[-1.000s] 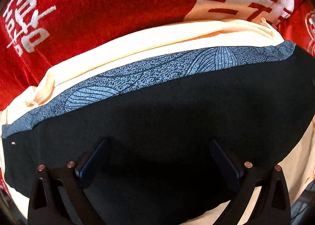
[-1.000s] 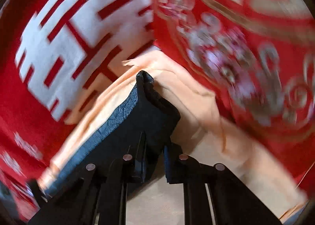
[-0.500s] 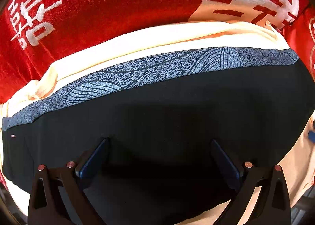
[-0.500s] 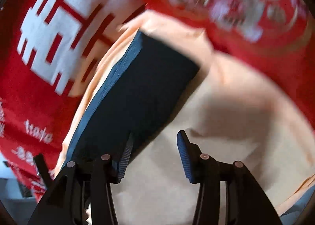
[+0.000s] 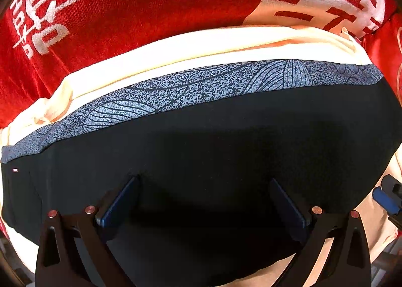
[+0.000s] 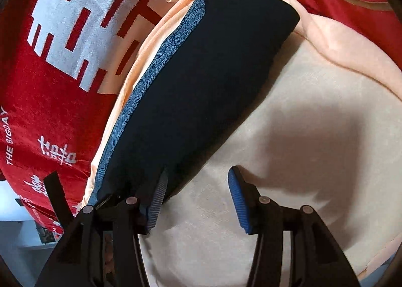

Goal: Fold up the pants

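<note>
**Both grippers open over folded black pants**

Left gripper (image 5: 203,201): low over the pants (image 5: 213,156), looking along the dark cloth. Fingers spread wide, one pad (image 5: 118,201) at lower left, the other at lower right; nothing between them but the flat black fabric beneath. Cannot tell whether the tips touch the cloth.

Right gripper (image 6: 196,199): tilted down at the cream sheet (image 6: 289,161). Fingers moderately apart, gripping nothing. Its left pad (image 6: 157,201) sits at the near edge of the pants (image 6: 201,81); the right pad hangs over bare cream cloth.

Pants: folded into a long dark slab. In the left wrist view the long axis runs across the frame, left to right, with the grey patterned band (image 5: 201,88) along the far edge. In the right wrist view the slab runs from lower left up to upper centre, band on its left side.

Underneath: cream sheet, then a red blanket (image 5: 138,5) with white characters across the upper frame.
</note>
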Motion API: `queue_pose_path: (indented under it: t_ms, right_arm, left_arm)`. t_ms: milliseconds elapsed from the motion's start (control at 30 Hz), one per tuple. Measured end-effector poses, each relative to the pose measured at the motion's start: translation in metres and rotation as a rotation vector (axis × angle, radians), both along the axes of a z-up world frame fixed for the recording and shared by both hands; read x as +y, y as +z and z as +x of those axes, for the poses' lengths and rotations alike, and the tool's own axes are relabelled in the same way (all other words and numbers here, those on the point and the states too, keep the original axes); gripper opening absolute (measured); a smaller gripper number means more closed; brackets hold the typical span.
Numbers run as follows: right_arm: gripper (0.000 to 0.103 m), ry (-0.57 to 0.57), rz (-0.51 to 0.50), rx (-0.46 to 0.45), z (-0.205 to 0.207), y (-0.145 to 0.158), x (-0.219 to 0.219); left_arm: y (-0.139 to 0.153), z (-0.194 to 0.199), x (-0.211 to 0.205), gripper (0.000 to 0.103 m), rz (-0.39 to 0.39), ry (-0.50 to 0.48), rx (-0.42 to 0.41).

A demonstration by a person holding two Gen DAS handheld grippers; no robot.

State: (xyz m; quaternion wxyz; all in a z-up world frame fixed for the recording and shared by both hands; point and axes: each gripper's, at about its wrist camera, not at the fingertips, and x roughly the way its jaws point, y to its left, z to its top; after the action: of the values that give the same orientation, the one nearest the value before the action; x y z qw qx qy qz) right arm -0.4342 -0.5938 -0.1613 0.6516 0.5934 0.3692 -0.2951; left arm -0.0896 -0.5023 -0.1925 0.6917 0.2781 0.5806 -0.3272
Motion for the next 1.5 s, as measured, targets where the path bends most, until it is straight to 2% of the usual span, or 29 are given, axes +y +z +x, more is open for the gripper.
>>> queue_pose_path:
  t_ms: [567, 833, 1067, 1167, 1500]
  right_arm:
    - [0.054, -0.068, 0.02, -0.062, -0.009, -0.004, -0.008]
    - [0.054, -0.129, 0.032, -0.115, -0.015, -0.01, -0.015]
    - [0.054, -0.158, 0.04, -0.189, -0.022, -0.016, -0.018]
    - [0.054, -0.182, 0.043, -0.226, -0.026, -0.021, -0.02]
    - [0.056, -0.166, -0.03, -0.317, -0.013, -0.028, -0.043]
  left_arm:
    - [0.0, 0.001, 0.001, 0.103, 0.002, 0.005, 0.005]
    - [0.008, -0.002, 0.005, 0.103, -0.019, 0.054, 0.071]
    - [0.01, -0.02, -0.014, 0.103, -0.045, 0.071, 0.101]
    - [-0.001, -0.027, -0.017, 0.103, -0.01, 0.054, 0.07]
    - [0.002, -0.036, -0.007, 0.103, -0.015, 0.038, 0.049]
